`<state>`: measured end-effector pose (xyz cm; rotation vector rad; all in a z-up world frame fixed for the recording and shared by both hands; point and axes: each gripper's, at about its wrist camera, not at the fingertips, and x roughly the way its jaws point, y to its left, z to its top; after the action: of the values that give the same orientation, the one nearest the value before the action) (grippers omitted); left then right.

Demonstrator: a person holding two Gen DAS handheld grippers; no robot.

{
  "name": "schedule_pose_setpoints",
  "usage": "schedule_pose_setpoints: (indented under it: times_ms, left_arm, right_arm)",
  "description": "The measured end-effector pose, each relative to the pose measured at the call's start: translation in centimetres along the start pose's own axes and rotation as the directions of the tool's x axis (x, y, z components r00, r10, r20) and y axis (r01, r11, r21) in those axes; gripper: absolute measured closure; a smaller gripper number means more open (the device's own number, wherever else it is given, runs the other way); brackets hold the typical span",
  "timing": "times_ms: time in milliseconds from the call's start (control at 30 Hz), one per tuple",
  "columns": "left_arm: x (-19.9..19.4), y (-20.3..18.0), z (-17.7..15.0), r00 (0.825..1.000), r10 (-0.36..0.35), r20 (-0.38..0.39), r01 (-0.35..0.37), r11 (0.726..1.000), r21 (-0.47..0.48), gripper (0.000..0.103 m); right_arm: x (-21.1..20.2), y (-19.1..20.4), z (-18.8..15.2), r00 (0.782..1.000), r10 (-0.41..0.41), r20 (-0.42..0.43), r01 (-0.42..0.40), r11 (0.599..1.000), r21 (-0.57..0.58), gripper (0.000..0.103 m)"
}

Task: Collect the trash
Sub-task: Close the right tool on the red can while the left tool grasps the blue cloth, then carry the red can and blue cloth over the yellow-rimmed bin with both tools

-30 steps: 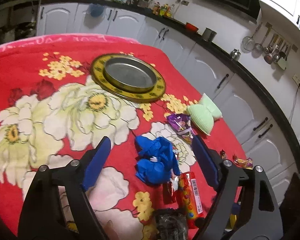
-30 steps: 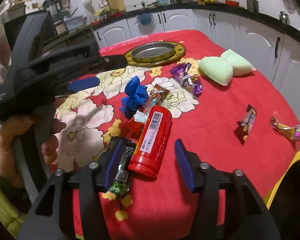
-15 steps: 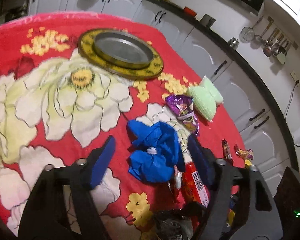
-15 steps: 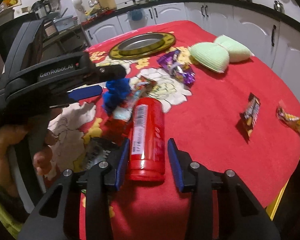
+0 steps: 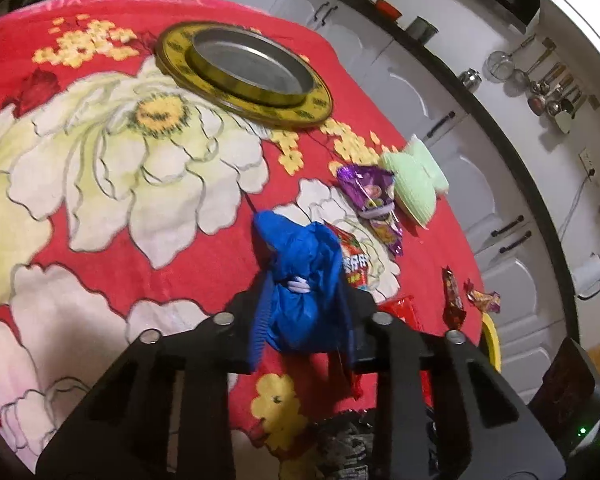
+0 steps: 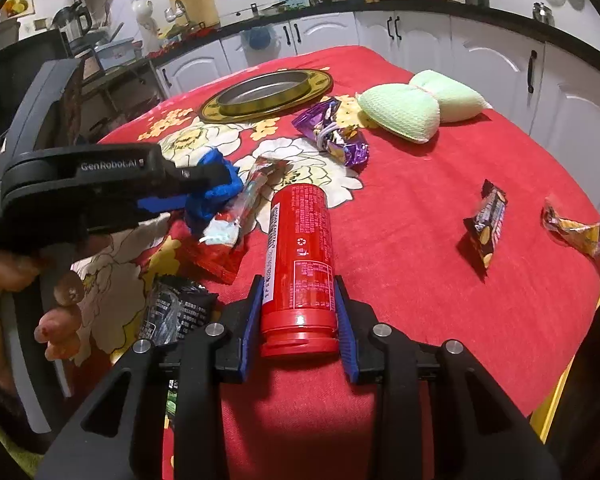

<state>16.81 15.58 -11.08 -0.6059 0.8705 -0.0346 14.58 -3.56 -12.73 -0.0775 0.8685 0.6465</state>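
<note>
Left gripper [image 5: 302, 312], lower centre of left wrist view: jaws just closing, blue pads now pinching crumpled blue wrapper [image 5: 300, 280]. Right gripper [image 6: 298, 320], lower centre of right wrist view: jaws just closing, clamped on base of red can [image 6: 298, 264] lying on red floral cloth [image 6: 420, 300]. Likely step: lift both. Advice: raise straight up, squeeze can near its cap end, avoid dragging red snack packet [image 6: 236, 220] beside wrapper. Yellow-rimmed tray [image 5: 244, 76], upper centre, plausible drop spot; not certain.
</note>
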Motion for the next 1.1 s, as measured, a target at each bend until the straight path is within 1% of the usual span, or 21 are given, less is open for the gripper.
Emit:
schedule_pose_setpoints:
  times_ms: [133,267,367,433,500,567,767,1100]
  left_arm:
    - [-0.2,0.0,0.0,1.0,0.007,0.006,-0.007,1.0,0.002,0.089]
    - [-1.0,-0.3,0.3,0.999,0.006,0.031,-0.007,1.0,0.016,0.09]
    - [-2.4,-1.1,0.6,0.997,0.026,0.077,-0.03,0.998,0.057,0.09]
    - [-3.6,-1.7,0.8,0.992,0.037,0.121,-0.047,0.995,0.086,0.09]
    - [-4.7,-2.3,0.9,0.987,0.038,0.157,-0.055,0.993,0.107,0.09]
    - [-5.3,-3.0,1.0,0.984,0.039,0.176,-0.062,0.989,0.131,0.09]
    - [-6.6,-4.9,0.6,0.977,0.024,0.213,-0.068,0.977,0.202,0.09]
    - [-8.4,-8.1,-0.8,0.965,-0.016,0.26,-0.067,0.949,0.309,0.09]
  right_arm:
    - [-0.9,-0.5,-0.1,1.0,0.001,0.029,-0.001,1.0,0.011,0.071]
    - [-2.0,-1.1,-0.3,0.999,0.01,0.052,-0.011,1.0,0.025,0.071]
    - [-2.8,-1.4,-0.4,0.998,0.016,0.064,-0.018,0.999,0.035,0.071]
    - [-3.3,-1.5,-0.3,0.997,0.021,0.072,-0.024,0.999,0.039,0.071]
    - [-4.1,-1.5,-0.2,0.996,0.028,0.087,-0.032,0.999,0.042,0.071]
    - [-4.6,-1.5,-0.1,0.995,0.037,0.094,-0.041,0.998,0.041,0.071]
    - [-6.6,-1.5,0.4,0.991,0.048,0.124,-0.053,0.998,0.037,0.071]
    - [-10.0,-2.7,1.0,0.98,0.029,0.198,-0.041,0.997,0.057,0.071]
